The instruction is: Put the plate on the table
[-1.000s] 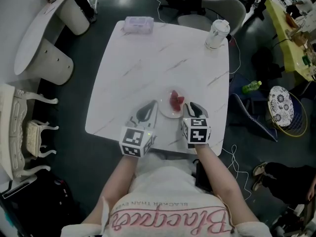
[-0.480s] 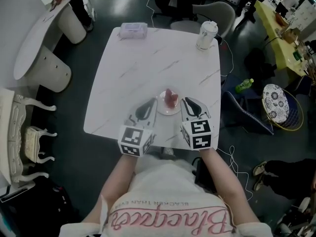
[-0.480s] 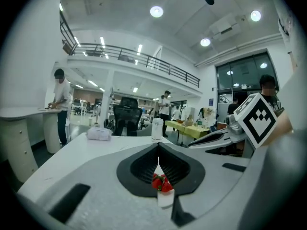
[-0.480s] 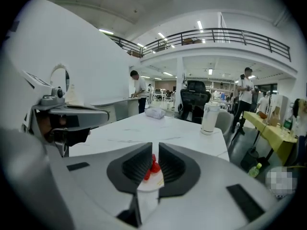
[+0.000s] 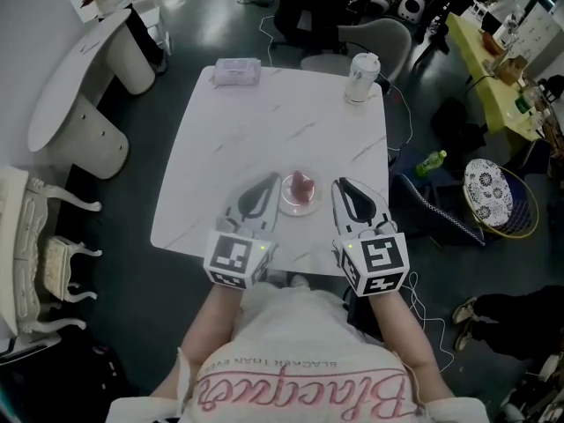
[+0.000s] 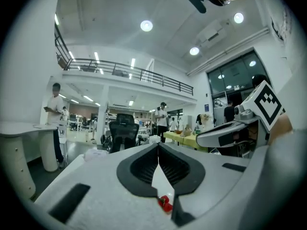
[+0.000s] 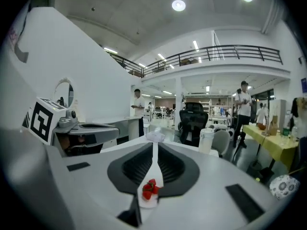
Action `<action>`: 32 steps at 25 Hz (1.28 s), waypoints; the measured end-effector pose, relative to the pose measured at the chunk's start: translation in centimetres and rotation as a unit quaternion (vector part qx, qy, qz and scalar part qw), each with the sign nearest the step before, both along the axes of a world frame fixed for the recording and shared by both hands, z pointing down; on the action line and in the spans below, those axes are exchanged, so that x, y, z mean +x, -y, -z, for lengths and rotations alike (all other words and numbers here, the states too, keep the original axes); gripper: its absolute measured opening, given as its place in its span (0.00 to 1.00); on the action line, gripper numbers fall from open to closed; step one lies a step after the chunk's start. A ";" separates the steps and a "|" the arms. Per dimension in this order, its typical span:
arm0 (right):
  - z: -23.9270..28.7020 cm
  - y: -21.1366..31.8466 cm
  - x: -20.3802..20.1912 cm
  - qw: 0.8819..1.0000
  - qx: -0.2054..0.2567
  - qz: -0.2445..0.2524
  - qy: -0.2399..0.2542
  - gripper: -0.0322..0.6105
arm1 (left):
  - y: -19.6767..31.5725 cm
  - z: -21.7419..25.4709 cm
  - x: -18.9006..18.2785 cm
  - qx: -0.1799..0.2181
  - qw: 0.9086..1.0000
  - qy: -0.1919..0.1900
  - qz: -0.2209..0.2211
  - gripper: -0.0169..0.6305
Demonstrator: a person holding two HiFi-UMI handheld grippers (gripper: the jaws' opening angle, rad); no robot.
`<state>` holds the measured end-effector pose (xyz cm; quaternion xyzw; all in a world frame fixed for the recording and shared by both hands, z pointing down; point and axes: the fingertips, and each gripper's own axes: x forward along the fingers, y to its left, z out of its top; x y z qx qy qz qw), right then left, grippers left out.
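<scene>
– Right gripper [image 5: 338, 184] first: how do its jaws stand?
– Closing and almost together. Only a thin slit is left between the tips in the right gripper view. Nothing is pinched between the pads. The plate [image 7: 147, 201] shows through the wider gap lower down, beneath the jaws and not in them.
– And the left gripper [image 5: 274, 181]?
– Clenched on nothing. In the left gripper view its tips meet, and a few strawberries [image 6: 164, 202] show through the gap behind them.
– Now the scene, biggest thing first.
– The white marbled table [image 5: 264, 122] fills the middle of the head view. Both grippers are over its near edge, side by side, pointing away from the person.
– What stands at the far edge?
– A flat pack of tissues [image 5: 236, 71] lies near the far left corner. A lidded cup [image 5: 362, 76] stands near the far right corner, well apart from the pack.
– Where is the plate?
– It lies flat on the table [image 5: 295, 207], toward the near edge, between the two grippers. It is just right of the left gripper's tips and just left of the right one's. Neither gripper holds it. Whether a jaw touches its rim I cannot tell.
– Anything on it?
– The strawberries sit in a small heap [image 5: 300, 184] toward its far side.
</scene>
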<state>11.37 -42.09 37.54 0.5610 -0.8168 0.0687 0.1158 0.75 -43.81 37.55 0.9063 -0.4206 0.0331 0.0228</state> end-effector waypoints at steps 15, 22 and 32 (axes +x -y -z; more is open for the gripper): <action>5.7 -0.7 0.6 0.996 0.083 -0.013 0.003 0.08 | 0.4 4.7 1.4 0.049 0.999 0.004 -0.008 0.04; 5.3 -0.6 0.9 0.997 0.076 -0.018 -0.008 0.07 | 0.6 4.2 1.8 0.047 0.999 0.010 -0.014 0.04; 4.8 -0.6 0.4 0.998 0.065 -0.010 -0.013 0.07 | 1.0 3.8 1.4 0.039 0.999 0.010 -0.016 0.04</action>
